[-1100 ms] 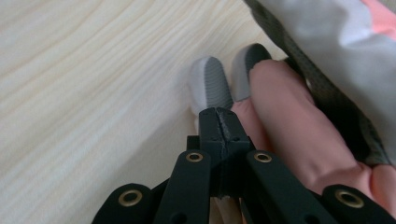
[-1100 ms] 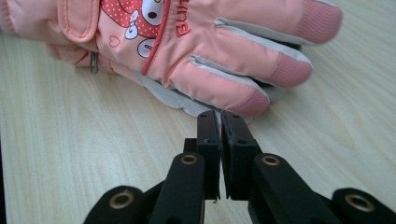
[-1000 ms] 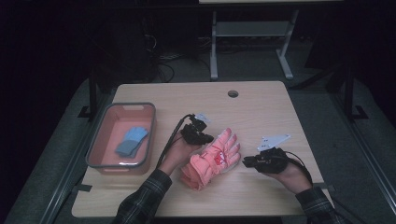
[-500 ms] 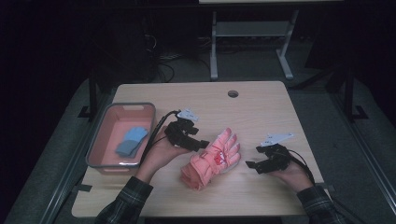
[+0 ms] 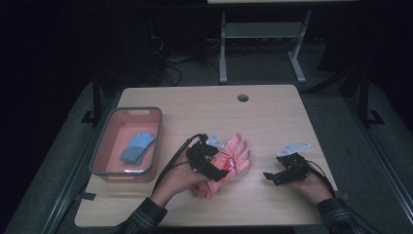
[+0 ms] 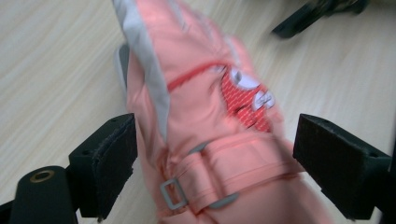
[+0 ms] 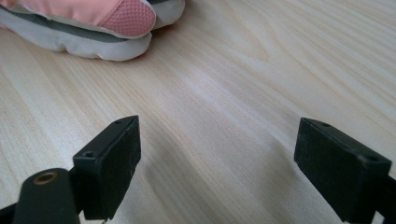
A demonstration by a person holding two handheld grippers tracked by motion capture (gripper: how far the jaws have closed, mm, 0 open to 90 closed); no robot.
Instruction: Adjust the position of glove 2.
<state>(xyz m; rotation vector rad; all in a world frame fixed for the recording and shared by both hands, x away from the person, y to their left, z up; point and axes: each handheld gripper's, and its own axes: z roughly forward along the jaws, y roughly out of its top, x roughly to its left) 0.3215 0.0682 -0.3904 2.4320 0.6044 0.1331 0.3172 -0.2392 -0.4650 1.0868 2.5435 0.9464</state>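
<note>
A pink padded glove [image 5: 234,155] with a grey palm and a buckled wrist strap lies flat in the middle of the wooden table [image 5: 195,105]. My left gripper [image 5: 220,171] hovers over its cuff end. In the left gripper view the glove [image 6: 210,93] sits between the jaws of the left gripper [image 6: 215,163], which have just been opening and stand wide, the pads not pressing on it. My right gripper [image 5: 271,177] rests low to the right of the glove. The right gripper [image 7: 217,163] has also just been opening, over bare wood, with the glove's fingertips [image 7: 116,18] ahead of it.
A pink tray with a grey rim [image 5: 102,146] stands at the left of the table and holds a blue glove [image 5: 137,146]. A round cable hole [image 5: 242,98] is near the far edge. Bare wood lies beyond the pink glove and to the right.
Both grippers opened. The left one slid from the glove's finger end toward its cuff, nearer the person. The right one drew back from the glove's right edge.
</note>
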